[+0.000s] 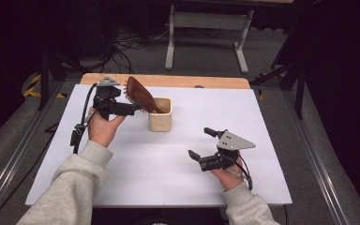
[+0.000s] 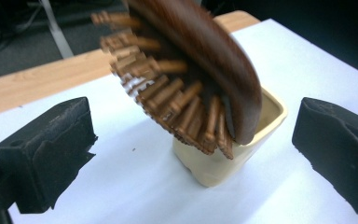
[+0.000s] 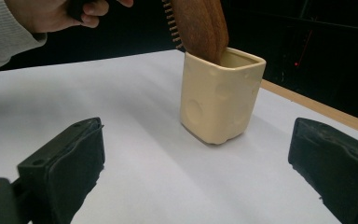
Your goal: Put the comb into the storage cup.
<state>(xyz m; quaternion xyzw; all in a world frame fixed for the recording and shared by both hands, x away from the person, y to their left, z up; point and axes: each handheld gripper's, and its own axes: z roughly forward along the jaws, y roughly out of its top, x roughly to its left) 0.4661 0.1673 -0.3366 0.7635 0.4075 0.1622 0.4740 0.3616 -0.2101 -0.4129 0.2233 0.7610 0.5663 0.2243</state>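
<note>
One hairbrush in one cup, two open grippers

The handle end of the dark brown wooden hairbrush is sitting down inside the cream square ceramic cup, so its lower part is hidden behind the cup's wall. In the left gripper view the brush is showing blurred, its top running off the picture's upper edge. In the right gripper view the brush is again being cut off at the top, as is the person's left hand. In the high view the brush's bristles are too small to tell apart.
</note>
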